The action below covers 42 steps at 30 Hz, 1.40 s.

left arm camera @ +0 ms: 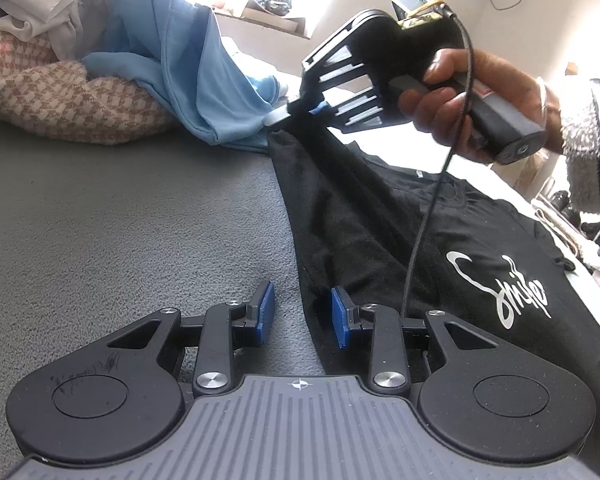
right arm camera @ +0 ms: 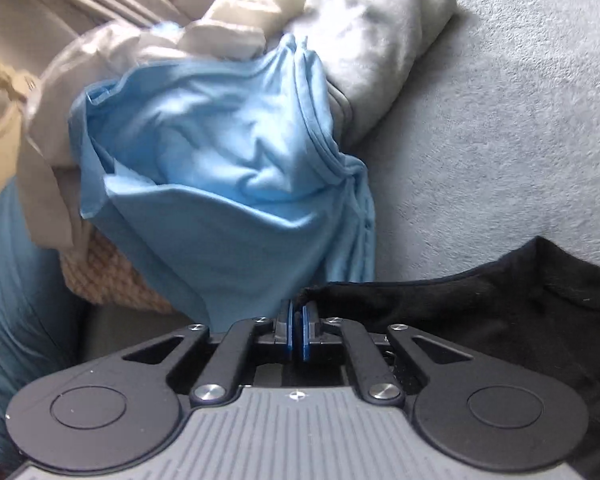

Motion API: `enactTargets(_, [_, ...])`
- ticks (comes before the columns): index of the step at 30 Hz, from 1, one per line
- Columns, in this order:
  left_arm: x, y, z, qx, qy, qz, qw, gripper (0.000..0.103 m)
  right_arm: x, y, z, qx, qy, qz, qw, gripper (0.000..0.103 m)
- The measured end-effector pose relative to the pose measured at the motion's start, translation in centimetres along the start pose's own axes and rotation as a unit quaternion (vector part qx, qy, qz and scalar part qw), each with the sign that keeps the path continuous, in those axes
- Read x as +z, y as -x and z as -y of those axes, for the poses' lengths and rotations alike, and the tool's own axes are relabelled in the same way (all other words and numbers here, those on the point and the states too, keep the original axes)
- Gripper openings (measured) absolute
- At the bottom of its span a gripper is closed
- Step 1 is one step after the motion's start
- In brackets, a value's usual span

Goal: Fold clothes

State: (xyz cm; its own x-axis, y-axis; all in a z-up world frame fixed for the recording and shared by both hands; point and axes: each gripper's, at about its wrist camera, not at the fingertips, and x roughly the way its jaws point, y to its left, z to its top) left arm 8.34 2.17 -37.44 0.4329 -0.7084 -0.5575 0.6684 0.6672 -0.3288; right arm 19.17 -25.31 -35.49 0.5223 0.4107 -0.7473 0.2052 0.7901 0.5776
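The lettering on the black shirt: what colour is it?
White lettering on the black shirt, clearest in the left wrist view.

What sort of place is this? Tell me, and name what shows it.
Probably a bedroom at home. Work is done on a grey blanket that looks like a bed cover, a clothes pile lies beside a black shirt, and a patterned cushion sits under the pile.

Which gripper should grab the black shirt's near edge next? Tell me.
Left. The left gripper is open right over the black shirt edge; the right gripper is shut on its far corner.
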Motion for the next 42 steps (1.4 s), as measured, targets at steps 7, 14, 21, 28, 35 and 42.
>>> enactTargets(7, [-0.3,0.1,-0.1,0.002,-0.006,-0.001,1.0,0.031,-0.7,0.8,2.5,0.043,-0.088,0.072,0.993,0.007])
enactTargets(14, [-0.3,0.1,-0.1,0.003,-0.013,-0.003,0.9999,0.032,-1.1,2.4,5.5,0.097,-0.18,0.154,0.967,0.025])
enactTargets(21, [-0.2,0.0,-0.6,-0.008,-0.006,-0.006,0.9999,0.032,-2.5,9.4,6.3,0.037,-0.135,0.156,0.978,0.033])
enactTargets(28, [0.1,0.0,-0.8,-0.017,0.002,-0.01,0.9998,0.032,-7.2,10.1,8.5,-0.073,-0.118,0.081,0.987,0.034])
enactTargets(35, [0.1,0.1,-0.5,-0.002,0.006,-0.012,0.9999,0.032,-8.7,9.3,7.9,-0.109,-0.087,0.085,0.987,0.027])
enactTargets(42, [0.0,0.1,-0.5,-0.001,0.001,-0.012,0.9999,0.032,-9.5,9.8,6.4,-0.128,-0.034,0.109,0.985,0.002])
